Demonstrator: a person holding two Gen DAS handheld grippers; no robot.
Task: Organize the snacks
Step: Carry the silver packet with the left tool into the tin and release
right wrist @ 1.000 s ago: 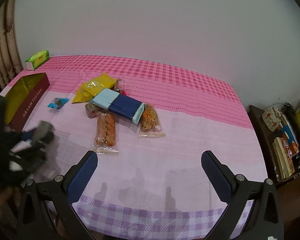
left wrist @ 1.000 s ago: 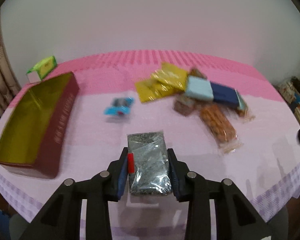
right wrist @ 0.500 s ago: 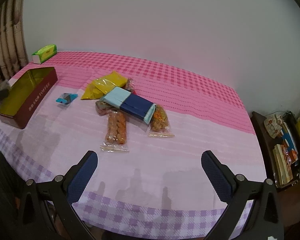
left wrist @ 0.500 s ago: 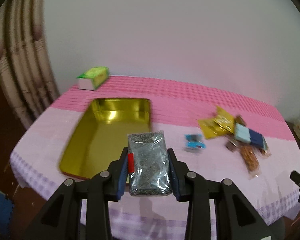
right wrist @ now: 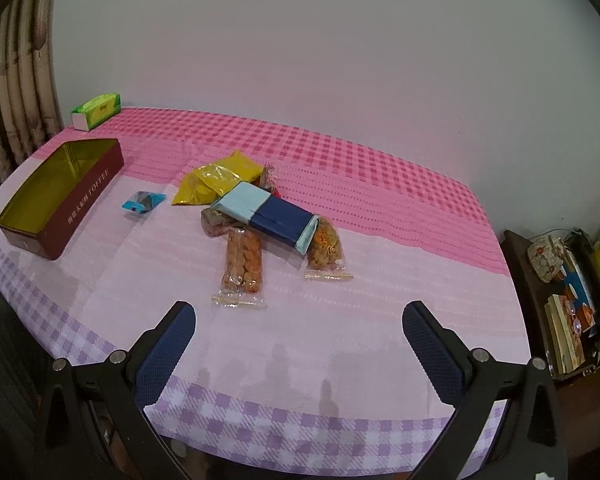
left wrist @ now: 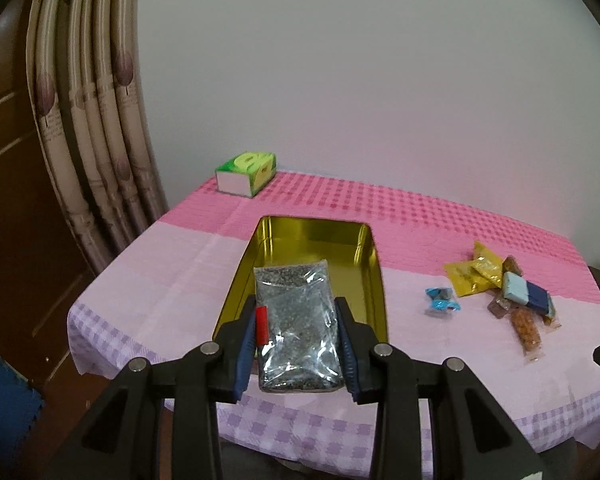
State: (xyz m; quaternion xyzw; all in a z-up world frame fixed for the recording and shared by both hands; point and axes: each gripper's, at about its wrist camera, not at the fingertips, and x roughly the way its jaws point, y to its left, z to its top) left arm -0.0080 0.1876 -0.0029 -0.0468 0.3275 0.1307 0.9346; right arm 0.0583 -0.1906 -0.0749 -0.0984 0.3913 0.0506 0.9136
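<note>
The left gripper [left wrist: 298,342] is clamped on a clear plastic packet of dark speckled snack [left wrist: 297,330], its blue-padded fingers [left wrist: 245,350] pressing both long sides; the packet is held in the air in front of the open, gold-lined rectangular tin with maroon walls [left wrist: 370,272], whose near end it hides from the left wrist camera. Beyond the tin, at the far corner of the pink-and-lilac checked tablecloth [left wrist: 180,264], stands a green tissue box [left wrist: 246,173], with beige pleated curtains [left wrist: 92,128] to its left. To the right of the held packet lies a small blue-wrapped sweet [left wrist: 441,300], and further right the snack pile. The right gripper [right wrist: 298,350] hangs with its jaws spread wide and nothing between them, above the near edge of the cloth. Ahead of it lie two clear packets of orange crackers [right wrist: 242,266], a flat light-blue and navy box [right wrist: 268,216] resting across other snacks, and yellow foil packets [right wrist: 216,180] behind. Far left of this gripper sits the tin [right wrist: 80,204]; at far right, a dark side shelf [right wrist: 568,300] holds assorted items.
</note>
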